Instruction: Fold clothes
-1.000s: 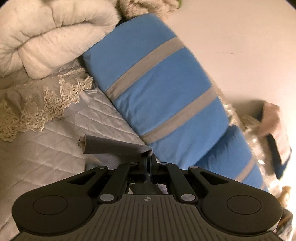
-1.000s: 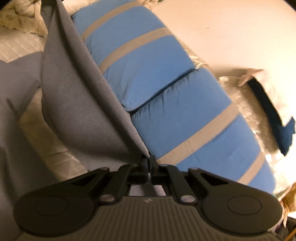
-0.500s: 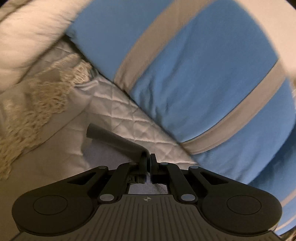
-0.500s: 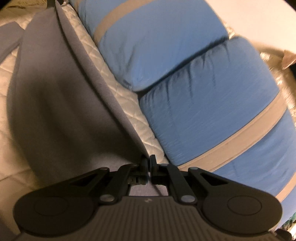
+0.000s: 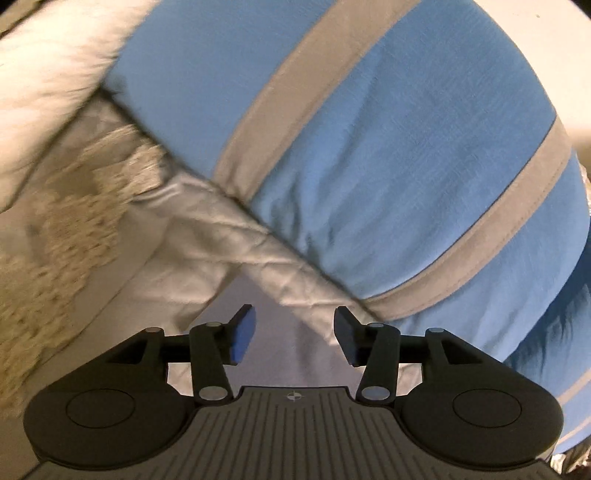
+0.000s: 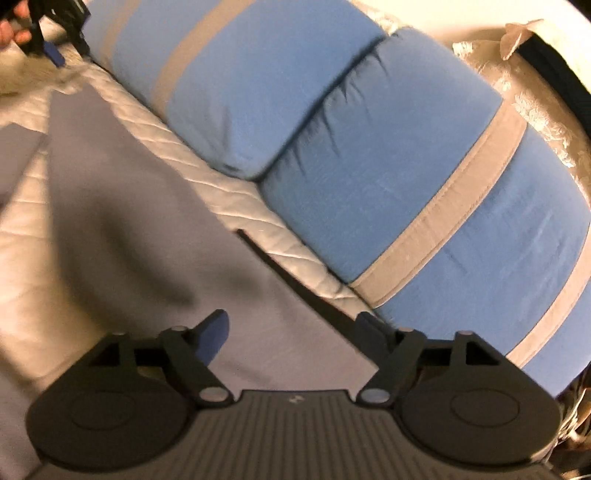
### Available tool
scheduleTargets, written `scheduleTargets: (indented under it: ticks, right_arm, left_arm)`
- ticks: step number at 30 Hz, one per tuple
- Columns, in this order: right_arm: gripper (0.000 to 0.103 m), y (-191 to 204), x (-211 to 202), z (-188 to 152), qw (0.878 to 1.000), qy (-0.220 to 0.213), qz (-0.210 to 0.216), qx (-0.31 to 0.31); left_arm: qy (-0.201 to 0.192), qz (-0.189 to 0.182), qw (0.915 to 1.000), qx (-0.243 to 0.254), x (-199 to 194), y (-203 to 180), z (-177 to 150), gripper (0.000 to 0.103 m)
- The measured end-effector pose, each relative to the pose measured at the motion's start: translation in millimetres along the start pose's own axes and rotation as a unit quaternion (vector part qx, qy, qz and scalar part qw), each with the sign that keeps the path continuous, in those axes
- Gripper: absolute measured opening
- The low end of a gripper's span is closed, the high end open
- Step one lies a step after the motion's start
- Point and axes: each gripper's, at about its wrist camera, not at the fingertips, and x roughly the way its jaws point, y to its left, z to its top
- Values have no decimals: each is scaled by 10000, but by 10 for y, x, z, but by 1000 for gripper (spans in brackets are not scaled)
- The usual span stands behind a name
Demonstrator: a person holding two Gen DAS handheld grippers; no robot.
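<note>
Nearest, the left claw (image 5: 291, 332) stood with its jaws apart and nothing between them, poised just above a corner of the grey garment (image 5: 269, 325) on the bed (image 5: 207, 243). The right claw (image 6: 295, 332) was likewise spread wide and held nothing; the garment (image 6: 155, 229) lay flat under it, with one straight edge running along the quilted cover (image 6: 258, 206) just beside the blue pillows (image 6: 406, 177).

Taking the pillows as the landmark: the garment lay on the bed on the near side of them, its long edge roughly parallel to their row and close to it without touching. A second grey piece (image 6: 18, 147) showed farther from the pillows, at the left border of the right wrist view; whether it was a sleeve or a separate layer could not be told.

Beyond, at the far end of the pillow row in the right wrist view, the left claw (image 6: 51, 48) appeared small, over the garment's far corner, with a hand (image 6: 11, 29) behind it.

As a judgement, the cloth lay spread and smooth with both corners free, which fits either a garment laid out for folding or one fold laid down with more to come. No compact folded stack was visible, so folding appeared to remain. Lace trim (image 5: 74, 221) lay past the garment, away from the pillows.
</note>
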Motion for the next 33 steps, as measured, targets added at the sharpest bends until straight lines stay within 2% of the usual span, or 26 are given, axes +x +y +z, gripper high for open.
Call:
scheduleTargets:
  ticks: [2,8,12,16,20,22,26,28,33]
  right_arm:
    - [90,102,-208,-86,9999,-91,54,-44]
    - [98,341,-701,-331,9992,-233,313,9]
    - [103,434,-1141,-581,9979,-294,513,267]
    - [103,472,-1485,-804,9934,-420,718,792]
    - [103,513,-1643,-1014,9804,-665,820,1662]
    - [103,541,-1689,-1123,9702,-844,774,2138]
    - [103,567,-1693,-1375,9397,-1303,807,3058]
    - [103,568,-1658,-1490,9257,-1391,896,3401]
    - [103,594,-1636,-1464,9321,-1408,825,3235]
  left_arm:
    - [7,-29,10000,18,-49,41,-17,46]
    - [288,-169,9992,-234,-215,258,-344,46]
    - [475,-262,9977,-402,-326,403,-562,46]
    - [662,-355,9955,-569,-437,548,-781,46]
    - [838,-451,9927,-736,-542,688,-997,46]
    - [773,-586,9921,-800,-535,704,-1083,46]
    - [778,-917,9886,-909,-475,777,-1206,46]
    - [800,-1025,9863,-1020,-451,812,-1225,48]
    - [793,-1337,9781,-1387,-382,878,-1229,64]
